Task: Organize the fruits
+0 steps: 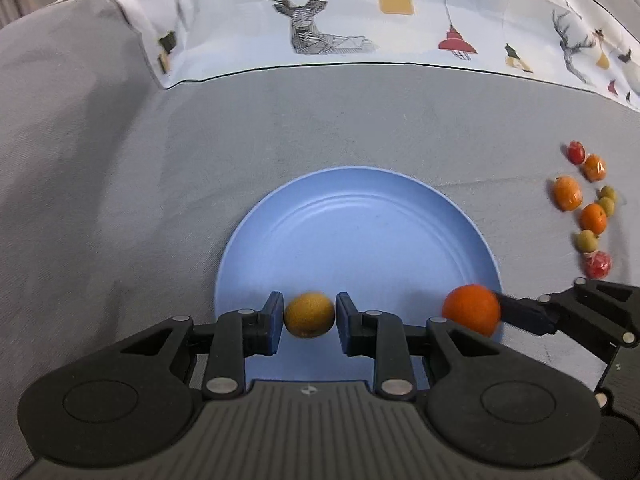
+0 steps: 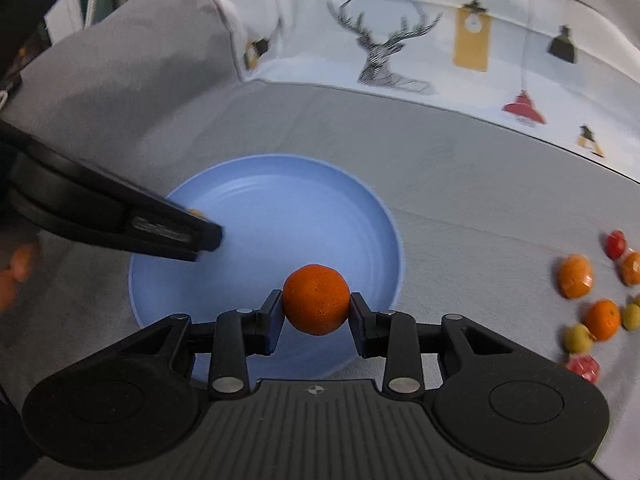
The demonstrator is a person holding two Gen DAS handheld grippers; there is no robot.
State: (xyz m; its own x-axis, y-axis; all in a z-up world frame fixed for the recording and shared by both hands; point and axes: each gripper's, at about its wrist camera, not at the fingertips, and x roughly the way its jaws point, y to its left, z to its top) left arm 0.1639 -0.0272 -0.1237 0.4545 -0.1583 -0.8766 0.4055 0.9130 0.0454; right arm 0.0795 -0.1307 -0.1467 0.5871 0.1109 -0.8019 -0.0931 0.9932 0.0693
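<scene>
A blue plate (image 1: 360,220) lies on the grey cloth. Just above its near rim, a yellow-orange fruit (image 1: 309,314) sits between the blue pads of my left gripper (image 1: 310,316). The left pad meets it and a thin gap shows at the right pad, so the jaws stand open. My right gripper (image 2: 316,308) is shut on a bright orange (image 2: 316,300) over the near side of the plate (image 2: 280,208). In the left wrist view that orange (image 1: 472,308) hangs at the plate's right rim. The left gripper's fingers (image 2: 176,232) cross the plate's left edge in the right wrist view.
Several loose fruits, orange (image 1: 593,218), yellow-green (image 1: 587,240) and red (image 1: 598,264), lie on the cloth right of the plate; the right wrist view shows the same group (image 2: 600,318). A printed deer cloth (image 1: 312,20) covers the back.
</scene>
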